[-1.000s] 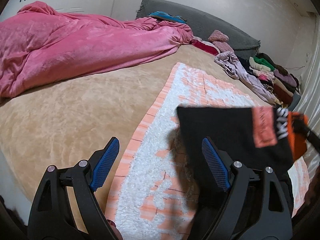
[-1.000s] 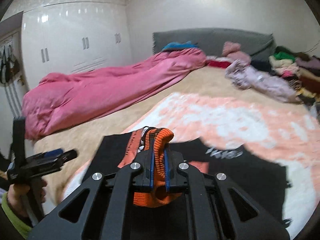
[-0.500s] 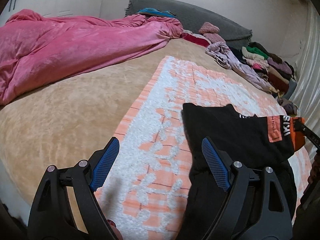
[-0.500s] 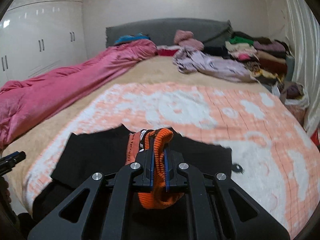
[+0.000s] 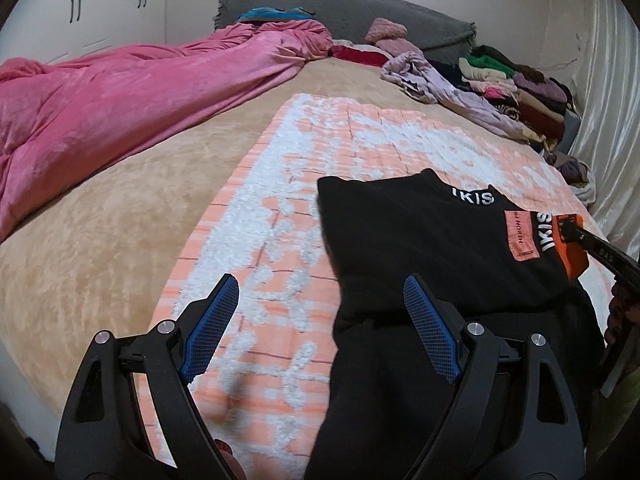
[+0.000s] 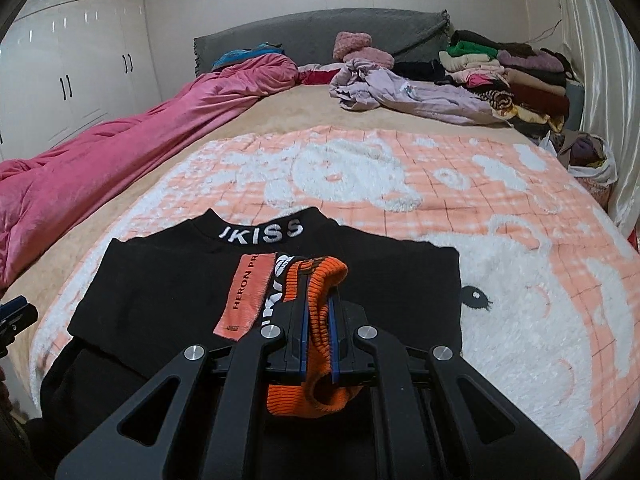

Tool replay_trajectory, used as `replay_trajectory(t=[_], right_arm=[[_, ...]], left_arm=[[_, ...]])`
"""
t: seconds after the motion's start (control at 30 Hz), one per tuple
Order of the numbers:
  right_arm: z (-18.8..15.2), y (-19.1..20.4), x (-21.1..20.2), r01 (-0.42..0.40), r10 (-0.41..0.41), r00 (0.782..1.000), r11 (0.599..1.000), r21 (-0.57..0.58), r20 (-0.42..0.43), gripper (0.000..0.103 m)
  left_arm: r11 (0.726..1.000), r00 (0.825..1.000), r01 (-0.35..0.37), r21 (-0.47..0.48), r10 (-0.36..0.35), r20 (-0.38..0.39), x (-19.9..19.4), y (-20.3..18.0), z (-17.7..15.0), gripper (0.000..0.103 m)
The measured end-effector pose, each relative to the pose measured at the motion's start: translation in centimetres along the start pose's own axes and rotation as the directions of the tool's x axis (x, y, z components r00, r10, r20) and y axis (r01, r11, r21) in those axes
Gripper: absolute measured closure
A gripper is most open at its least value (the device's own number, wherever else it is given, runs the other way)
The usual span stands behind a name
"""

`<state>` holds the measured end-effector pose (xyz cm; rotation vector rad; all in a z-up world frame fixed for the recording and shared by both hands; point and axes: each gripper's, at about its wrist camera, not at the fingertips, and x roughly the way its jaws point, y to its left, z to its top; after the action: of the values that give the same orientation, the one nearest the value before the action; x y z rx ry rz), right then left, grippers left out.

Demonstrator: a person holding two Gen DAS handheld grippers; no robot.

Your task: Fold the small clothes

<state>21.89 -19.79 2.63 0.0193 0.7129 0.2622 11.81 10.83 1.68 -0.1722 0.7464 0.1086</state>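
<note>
black sweater [image 6: 168, 280] with orange ribbed cuff [image 6: 320, 280], peach-and-white checked blanket [image 6: 400, 168], pink quilt [image 5: 100, 96]

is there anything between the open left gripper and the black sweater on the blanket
Nothing visible. The left gripper is open with only bare orange and white blanket between its fingers; the black sweater lies just past its right finger. The right gripper is shut on the orange cuff.

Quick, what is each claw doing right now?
Left claw: open, holding nothing.
Right claw: shut on the orange cuff of the black top.
</note>
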Motion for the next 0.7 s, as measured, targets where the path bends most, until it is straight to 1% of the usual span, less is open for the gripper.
replay_trajectory(t=[0.07,0.2,0.3,0.37,0.47,0.5,0.53,0.63,0.7], right_arm=[[-0.2,-0.1,0.3,-0.001,0.001,1.000,1.000,-0.002,-0.003,0.096],[-0.3,-0.3,0.5,-0.009,0.009,1.000,1.000,0.003,-0.008,0.096],[-0.3,-0.4,0.6,-0.012,0.012,1.000,1.000,0.000,-0.014,0.096],[-0.3,-0.5,0.6,-0.023,0.023,1.000,1.000,0.000,-0.017,0.095],[-0.2,-0.4,0.7,-0.026,0.026,1.000,1.000,-0.014,-0.017,0.095],[-0.3,-0.3,0.6,-0.026,0.026,1.000,0.999,-0.018,-0.016,0.095],[-0.2,-0.2,0.6,-0.028,0.028,0.999,0.999,-0.022,-0.017,0.095],[-0.2,0.1,0.7,-0.026,0.025,1.000,0.999,-0.038,-0.018,0.095],[-0.2,0.1,0.9,-0.021,0.020,1.000,0.999,-0.047,-0.021,0.095]], left_arm=[[1.000,1.000,0.008,0.003,-0.008,-0.006,0.2,-0.6,0.3,0.026],[0.998,0.999,0.051,-0.020,-0.052,-0.017,0.6,-1.9,1.1,0.026],[0.999,0.998,0.053,0.011,-0.053,-0.015,1.1,-3.7,2.3,0.026],[0.997,0.997,0.071,0.023,-0.070,-0.018,1.8,-5.0,3.2,0.026],[0.997,0.997,0.070,0.035,-0.069,-0.031,3.4,-6.7,4.0,0.026],[0.998,0.998,0.056,0.039,-0.054,-0.034,4.2,-7.1,4.1,0.026],[0.998,0.998,0.044,0.041,-0.042,-0.040,4.7,-7.3,4.1,0.026],[0.999,0.997,0.038,0.025,-0.036,-0.062,6.6,-7.5,4.1,0.026],[0.999,0.998,0.028,0.027,-0.026,-0.057,7.5,-7.5,3.9,0.026]])
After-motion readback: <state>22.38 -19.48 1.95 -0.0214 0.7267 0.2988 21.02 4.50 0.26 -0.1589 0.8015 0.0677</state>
